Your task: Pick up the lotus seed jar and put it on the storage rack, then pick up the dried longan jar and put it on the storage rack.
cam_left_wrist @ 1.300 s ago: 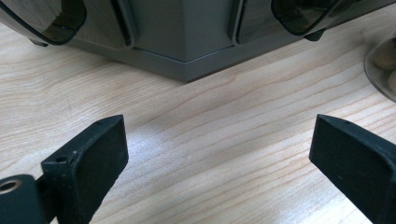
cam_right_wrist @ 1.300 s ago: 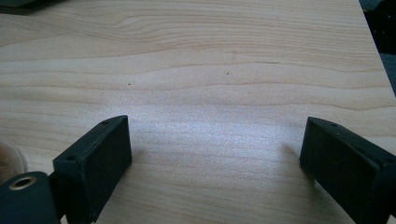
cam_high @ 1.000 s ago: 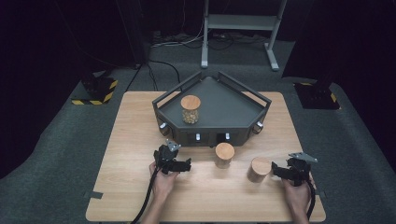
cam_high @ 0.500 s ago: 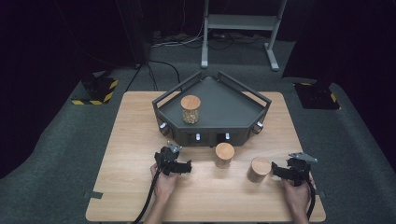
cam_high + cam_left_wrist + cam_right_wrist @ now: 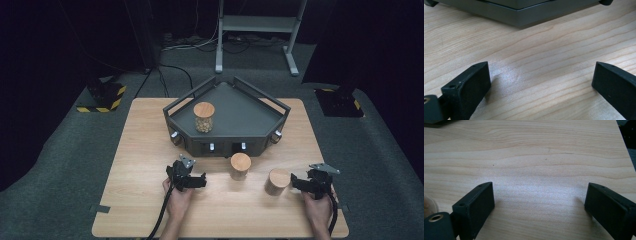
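Dark room with grey carpet; pale wooden desk (image 5: 150, 150) at centre of the high view. Near its upper middle, dark angular tray (image 5: 235, 112) carrying one cork-lidded jar (image 5: 204, 117) toward its left. Just below the tray's front edge, second jar (image 5: 240, 166) standing on the desk; third jar (image 5: 277, 181) lower right of it. Left gripper (image 5: 202, 181) at lower centre-left, well apart from the second jar, jaws wide apart and just opened further, bare wood between them in the left gripper view. Right gripper (image 5: 295, 183) at lower right, just beside the third jar, jaws spread, nothing between them in the right gripper view.
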`<act>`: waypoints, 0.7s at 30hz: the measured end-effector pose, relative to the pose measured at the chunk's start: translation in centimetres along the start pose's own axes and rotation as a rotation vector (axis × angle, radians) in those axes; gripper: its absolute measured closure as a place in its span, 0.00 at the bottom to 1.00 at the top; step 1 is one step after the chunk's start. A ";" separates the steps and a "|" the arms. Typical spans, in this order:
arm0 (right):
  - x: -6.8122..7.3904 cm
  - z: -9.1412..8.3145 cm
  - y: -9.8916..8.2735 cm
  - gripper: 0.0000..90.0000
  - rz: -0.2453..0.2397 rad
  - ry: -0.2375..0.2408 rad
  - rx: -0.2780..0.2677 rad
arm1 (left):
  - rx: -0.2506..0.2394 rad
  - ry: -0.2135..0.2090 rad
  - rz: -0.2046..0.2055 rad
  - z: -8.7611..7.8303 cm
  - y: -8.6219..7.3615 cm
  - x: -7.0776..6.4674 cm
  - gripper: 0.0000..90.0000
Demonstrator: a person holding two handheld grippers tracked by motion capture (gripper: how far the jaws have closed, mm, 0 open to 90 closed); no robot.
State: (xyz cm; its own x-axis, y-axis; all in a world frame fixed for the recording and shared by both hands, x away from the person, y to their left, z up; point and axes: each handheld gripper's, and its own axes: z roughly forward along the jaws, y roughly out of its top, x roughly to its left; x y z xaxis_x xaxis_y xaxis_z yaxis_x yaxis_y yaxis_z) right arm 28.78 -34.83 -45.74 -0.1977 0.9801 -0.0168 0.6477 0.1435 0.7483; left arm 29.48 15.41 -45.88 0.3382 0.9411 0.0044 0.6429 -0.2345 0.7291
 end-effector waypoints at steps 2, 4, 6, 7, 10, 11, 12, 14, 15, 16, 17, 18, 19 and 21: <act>0.0 0.0 0.0 0.09 0.000 0.000 0.000 | 0.000 -0.001 0.000 0.0 0.0 0.0 0.02; 0.0 0.0 0.0 0.09 -0.002 0.001 0.000 | 0.000 0.000 0.001 0.0 0.0 0.0 0.02; 0.0 0.0 0.0 0.08 -0.001 0.001 0.000 | -0.001 0.001 0.001 0.0 0.0 0.0 0.02; 0.0 0.0 0.0 0.08 -0.001 0.001 0.000 | -0.001 0.001 0.001 0.0 0.0 0.0 0.02; 0.0 0.1 0.2 0.05 0.007 -0.005 0.009 | -0.001 0.002 0.001 0.0 0.0 -0.1 0.02; 0.0 0.1 0.2 0.05 0.007 -0.005 0.009 | -0.002 0.003 0.001 0.0 0.0 -0.1 0.02; 0.0 0.1 0.2 0.05 0.007 -0.005 0.009 | -0.001 0.002 0.001 0.0 0.0 -0.1 0.02; 0.1 0.2 0.3 0.04 0.011 -0.011 0.012 | -0.001 0.001 0.000 0.0 0.0 0.0 0.02; 0.1 0.2 0.3 0.04 0.011 -0.011 0.012 | -0.001 0.001 0.000 0.0 0.0 0.0 0.02; 0.0 0.1 0.3 0.04 0.010 -0.008 0.013 | -0.001 0.000 0.000 0.0 0.0 0.0 0.02; -0.1 0.1 0.3 0.05 0.006 -0.004 0.016 | -0.001 0.000 0.000 0.0 0.0 0.0 0.02; -0.2 0.0 0.5 0.07 0.009 -0.002 0.024 | -0.001 0.000 0.000 0.0 0.0 0.0 0.02; -0.5 -0.1 0.8 0.07 0.030 -0.001 0.035 | -0.001 -0.001 0.000 0.0 0.0 0.0 0.02; -0.8 -0.3 0.8 0.07 0.044 0.008 0.032 | -0.001 -0.001 0.000 0.0 0.0 0.0 0.02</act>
State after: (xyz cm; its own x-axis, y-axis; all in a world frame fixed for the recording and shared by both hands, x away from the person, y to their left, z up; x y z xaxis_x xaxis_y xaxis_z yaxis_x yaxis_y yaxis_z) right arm 29.24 -35.51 -44.98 -0.1743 0.9845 0.0215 0.6789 0.1043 0.7268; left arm 29.44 15.43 -45.89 0.3390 0.9408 0.0034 0.6423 -0.2341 0.7299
